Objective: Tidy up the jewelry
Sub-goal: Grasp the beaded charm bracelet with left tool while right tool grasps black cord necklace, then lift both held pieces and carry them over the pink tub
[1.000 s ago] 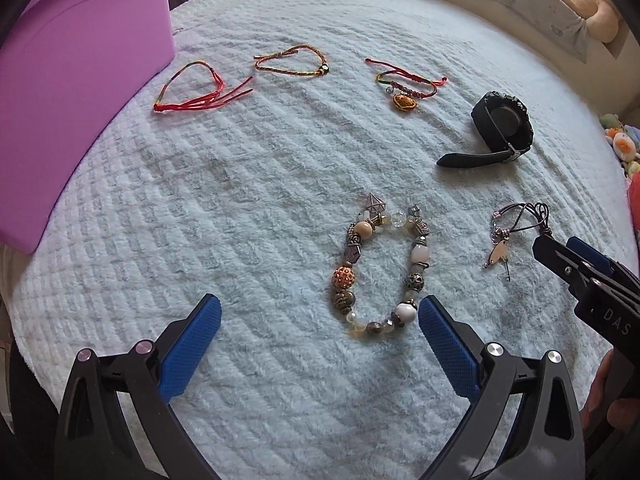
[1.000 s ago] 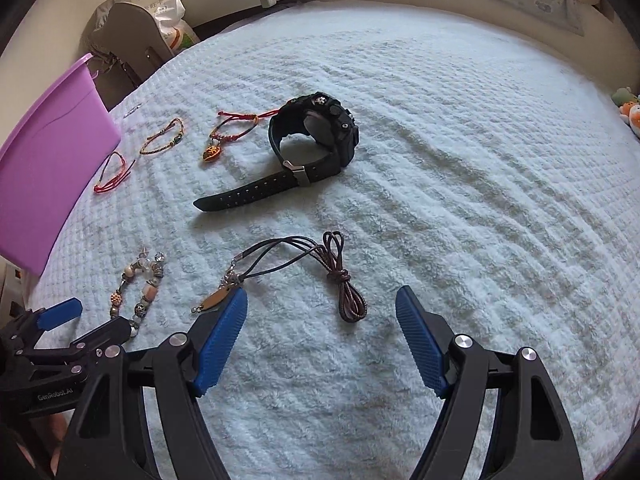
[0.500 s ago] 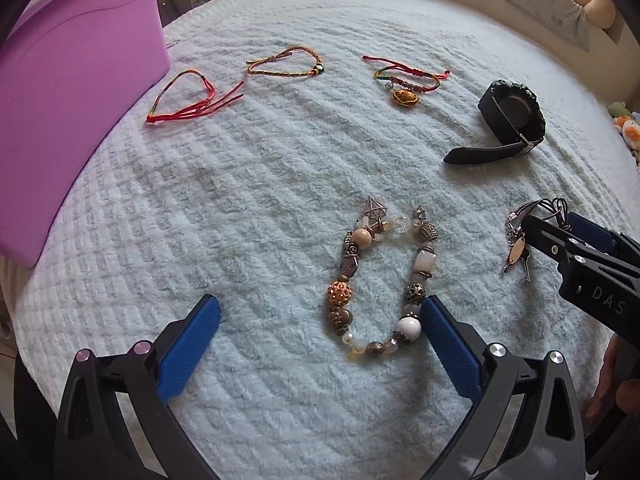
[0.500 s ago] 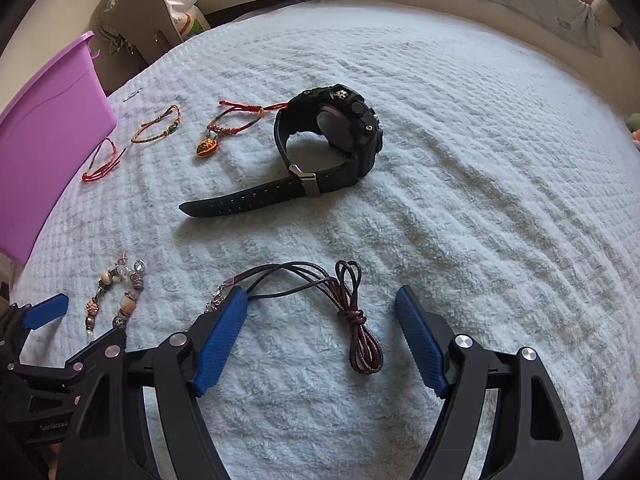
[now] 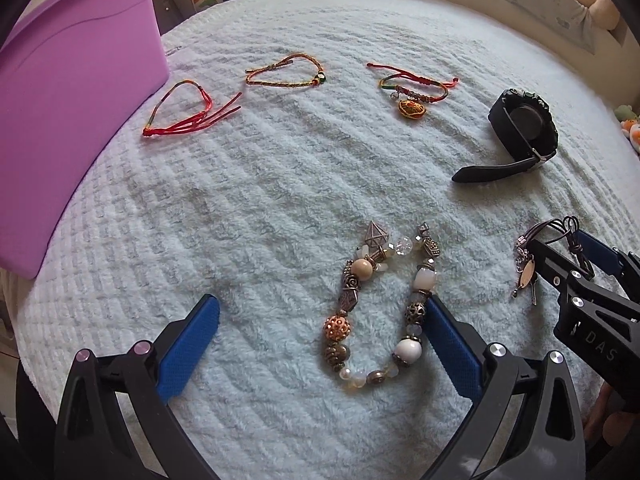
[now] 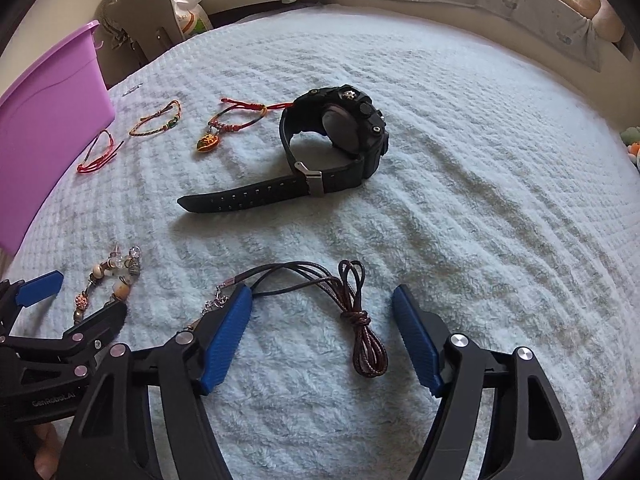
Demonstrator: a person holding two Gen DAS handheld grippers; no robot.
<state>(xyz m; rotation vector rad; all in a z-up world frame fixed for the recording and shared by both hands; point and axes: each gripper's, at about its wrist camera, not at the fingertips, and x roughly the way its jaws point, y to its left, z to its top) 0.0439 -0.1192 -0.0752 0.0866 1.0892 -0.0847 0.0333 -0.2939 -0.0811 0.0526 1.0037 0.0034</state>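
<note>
A beaded bracelet (image 5: 378, 308) lies on the pale blue blanket, its right side against my left gripper's (image 5: 322, 308) right finger; the gripper is open around it. A brown cord necklace (image 6: 352, 300) with a metal charm lies between the open fingers of my right gripper (image 6: 322, 300). In the left wrist view the necklace (image 5: 532, 256) lies partly under the right gripper (image 5: 592, 276). The bracelet (image 6: 110, 280) and left gripper (image 6: 76, 304) also show in the right wrist view.
A purple bin (image 5: 68, 92) stands at the far left. Three string bracelets (image 5: 192, 110) (image 5: 288, 74) (image 5: 412, 88) lie in a row at the back. A black watch (image 6: 336, 144) lies beyond the necklace. Plush toys sit at the right edge.
Both grippers have moved forward and lower. The bracelet now sits further between the left fingers, and the necklace has come between the right fingers.
</note>
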